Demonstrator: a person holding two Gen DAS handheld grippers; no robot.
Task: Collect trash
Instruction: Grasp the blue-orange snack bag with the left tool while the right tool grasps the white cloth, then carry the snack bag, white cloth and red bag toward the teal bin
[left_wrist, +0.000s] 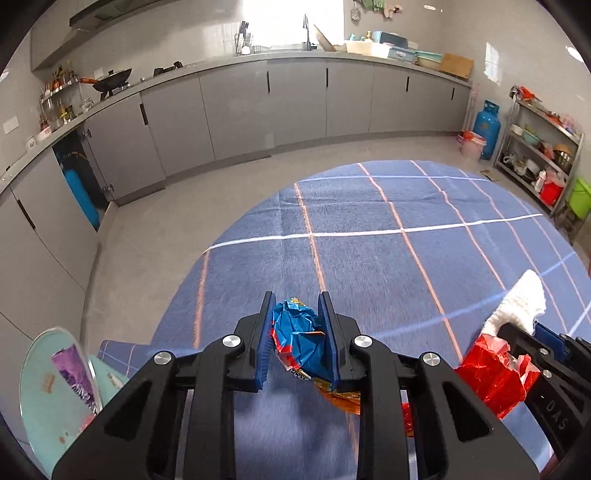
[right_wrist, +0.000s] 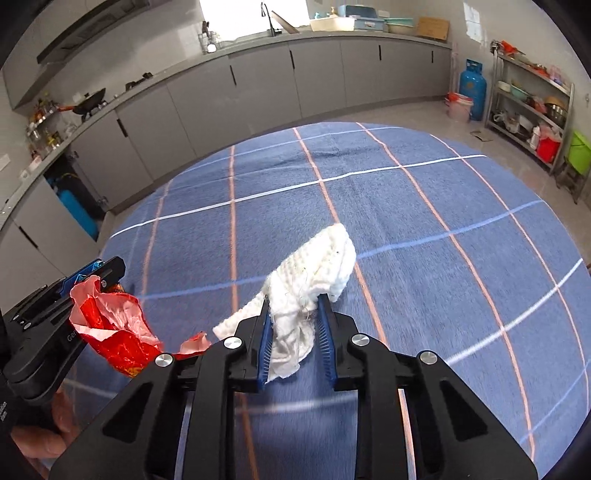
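At the far left of the left wrist view a pale teal bin (left_wrist: 40, 398) stands beside the table (left_wrist: 369, 251), its swing lid tipped up and a purple wrapper (left_wrist: 75, 373) lying in its mouth. It looks like the place the trash is meant for.

Next comes the left claw (left_wrist: 297, 332). Its two blue pads are closed in on a crumpled blue wrapper (left_wrist: 295, 328), with an orange foil tail hanging out below the pads. The grip sits on a springy, slippery ball of foil, not on anything firm. If the claw swings quickly toward the bin, the wad could squeeze out or the loose tail could catch on the lid edge.

Between the two claws lies a red wrapper (right_wrist: 110, 332), crumpled on the blue checked cloth and seemingly leaning against the side of the left claw. Neither claw holds it. Any sideways move by the left claw could drag or flick it off the table edge and onto the floor.

Further right, the right claw (right_wrist: 293, 328) is closed on a white knitted cloth (right_wrist: 314, 266). Only the near part is pinched; a long fold trails forward over the table and a strip droops to the left. The trailing end could snag on the tablecloth or brush the red wrapper as it lifts. With so little of the cloth between the pads, it could also slide free under its own weight. It may not even be trash, so binning it could be a mistake.
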